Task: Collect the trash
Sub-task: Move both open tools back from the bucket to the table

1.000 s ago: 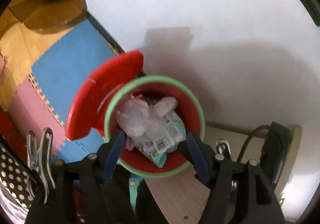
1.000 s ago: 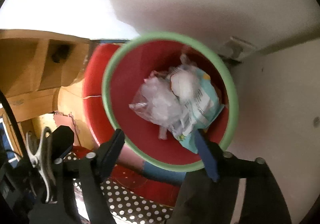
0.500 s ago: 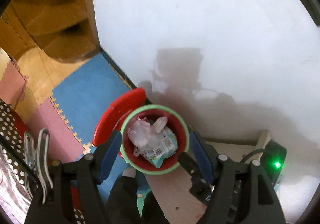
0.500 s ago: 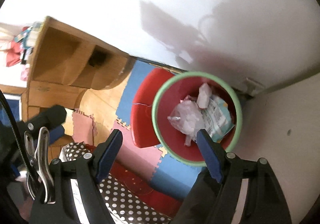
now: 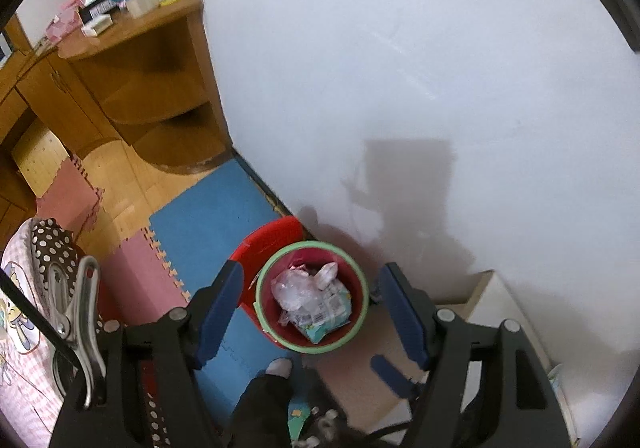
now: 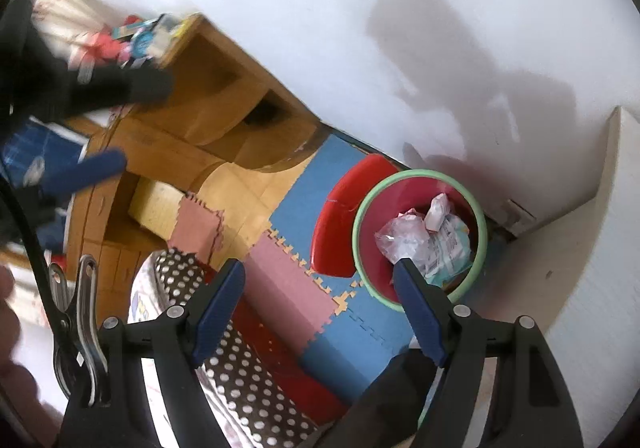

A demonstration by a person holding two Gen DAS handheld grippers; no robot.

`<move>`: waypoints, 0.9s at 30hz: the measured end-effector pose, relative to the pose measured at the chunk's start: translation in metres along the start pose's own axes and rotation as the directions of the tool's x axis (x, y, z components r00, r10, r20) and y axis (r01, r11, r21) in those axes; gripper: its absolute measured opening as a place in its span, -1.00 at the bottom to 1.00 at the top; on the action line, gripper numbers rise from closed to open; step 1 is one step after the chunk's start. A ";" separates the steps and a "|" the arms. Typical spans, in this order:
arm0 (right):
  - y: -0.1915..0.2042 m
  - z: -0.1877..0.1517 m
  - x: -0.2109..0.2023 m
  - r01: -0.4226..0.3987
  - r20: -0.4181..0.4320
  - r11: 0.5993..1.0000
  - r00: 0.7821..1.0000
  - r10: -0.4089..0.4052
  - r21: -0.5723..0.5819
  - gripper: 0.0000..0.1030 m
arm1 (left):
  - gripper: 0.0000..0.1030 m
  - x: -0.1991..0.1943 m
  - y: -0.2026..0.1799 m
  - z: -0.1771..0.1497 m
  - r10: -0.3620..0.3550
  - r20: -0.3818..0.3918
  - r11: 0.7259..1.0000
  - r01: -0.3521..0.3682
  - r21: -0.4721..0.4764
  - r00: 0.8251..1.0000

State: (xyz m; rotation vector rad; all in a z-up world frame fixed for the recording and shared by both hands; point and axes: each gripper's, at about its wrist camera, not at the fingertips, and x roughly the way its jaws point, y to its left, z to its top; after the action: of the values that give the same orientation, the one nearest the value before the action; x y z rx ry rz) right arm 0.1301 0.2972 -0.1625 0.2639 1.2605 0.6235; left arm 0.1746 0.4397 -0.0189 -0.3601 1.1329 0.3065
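Below the left gripper [image 5: 310, 312], in the left wrist view, a round red plastic bin with a pale green rim [image 5: 311, 344] stands on the floor against the white wall [image 5: 400, 68]. Its jaws stand wide apart with nothing between the blue pads, high above the bin. Inside the bin lie a crumpled clear plastic bag [image 5: 293, 290] and a pale blue printed snack wrapper [image 5: 329, 313]. A red lid [image 5: 270, 238] leans just behind the bin, on the blue foam floor mat [image 5: 200, 224]. A wooden corner shelf unit [image 5: 152, 88] stands further along the wall from the bin.

Seen from the right wrist, the right gripper [image 6: 320, 312] is also wide and empty, well above the floor. The bin [image 6: 362, 272] sits beyond its right finger, beside the lid [image 6: 344, 208], with the bag [image 6: 402, 240] and wrapper [image 6: 452, 248] inside. Pink foam tiles [image 6: 288, 284] join the blue mat [image 6: 344, 344] on the near side of the bin.
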 end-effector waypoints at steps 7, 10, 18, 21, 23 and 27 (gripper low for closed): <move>-0.020 -0.028 -0.056 -0.028 0.123 0.999 0.992 0.026 0.015 0.52 | 0.44 -0.035 -0.030 -0.019 0.012 0.060 1.000 -0.014 0.025 0.998; -0.036 -0.034 -0.076 -0.040 0.152 0.999 0.988 0.034 0.033 0.52 | 0.44 -0.044 -0.043 -0.028 0.017 0.083 0.999 -0.021 0.041 0.996; -0.079 -0.046 -0.133 -0.068 0.221 0.996 0.974 0.052 0.064 0.52 | 0.44 -0.062 -0.079 -0.063 0.017 0.098 0.998 -0.022 0.051 0.995; -0.089 -0.050 -0.151 -0.075 0.239 0.996 0.969 0.060 0.054 0.52 | 0.44 -0.067 -0.094 -0.075 0.022 0.113 0.997 -0.030 0.071 0.993; -0.096 -0.054 -0.162 -0.081 0.247 0.996 0.967 0.068 0.041 0.52 | 0.44 -0.069 -0.101 -0.081 0.018 0.114 0.996 -0.027 0.081 0.993; -0.106 -0.065 -0.177 -0.082 0.249 0.996 0.966 0.074 0.019 0.52 | 0.44 -0.072 -0.117 -0.095 0.006 0.114 0.996 -0.016 0.090 0.993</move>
State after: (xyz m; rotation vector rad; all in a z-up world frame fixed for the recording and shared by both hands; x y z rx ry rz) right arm 0.0698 0.1008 -0.0945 0.4053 1.0218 0.6193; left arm 0.1171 0.2891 0.0254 -0.2532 1.0331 0.2811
